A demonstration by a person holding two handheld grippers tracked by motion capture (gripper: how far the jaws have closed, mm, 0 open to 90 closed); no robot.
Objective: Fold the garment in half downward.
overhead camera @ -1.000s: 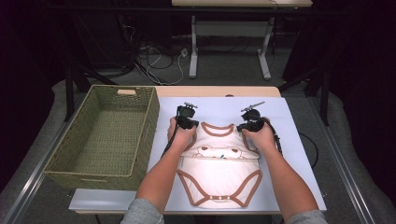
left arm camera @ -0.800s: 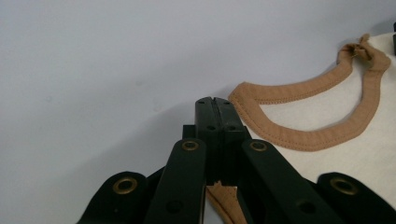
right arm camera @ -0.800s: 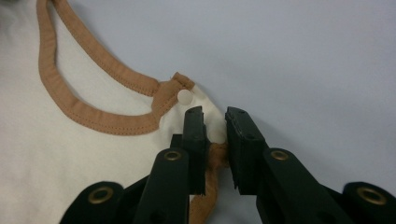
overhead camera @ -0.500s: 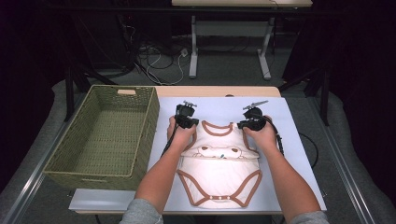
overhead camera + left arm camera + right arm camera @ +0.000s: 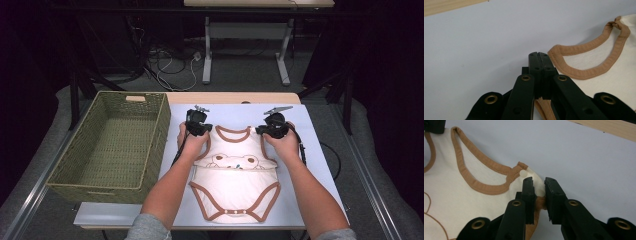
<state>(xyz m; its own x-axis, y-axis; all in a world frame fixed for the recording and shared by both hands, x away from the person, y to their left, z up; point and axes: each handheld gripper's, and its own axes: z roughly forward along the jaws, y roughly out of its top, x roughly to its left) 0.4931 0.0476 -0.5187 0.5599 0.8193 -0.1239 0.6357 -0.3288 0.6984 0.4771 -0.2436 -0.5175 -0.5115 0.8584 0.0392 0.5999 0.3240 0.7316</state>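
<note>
Two shoulder straps of the baby bodysuit (image 5: 235,175) near the surface's far edge are being taken: left hand-held gripper (image 5: 540,58) clamps one, right hand-held gripper (image 5: 539,186), slightly parted, must close.

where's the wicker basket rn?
High view: the wicker basket sits on the table's left side, against the left edge of the white mat, just left of the left gripper and the baby bodysuit.

Soft cloth bodysuit (image 5: 235,177) – ribbed trim; woven wicker basket (image 5: 116,145); matt sheet (image 5: 300,195).
</note>
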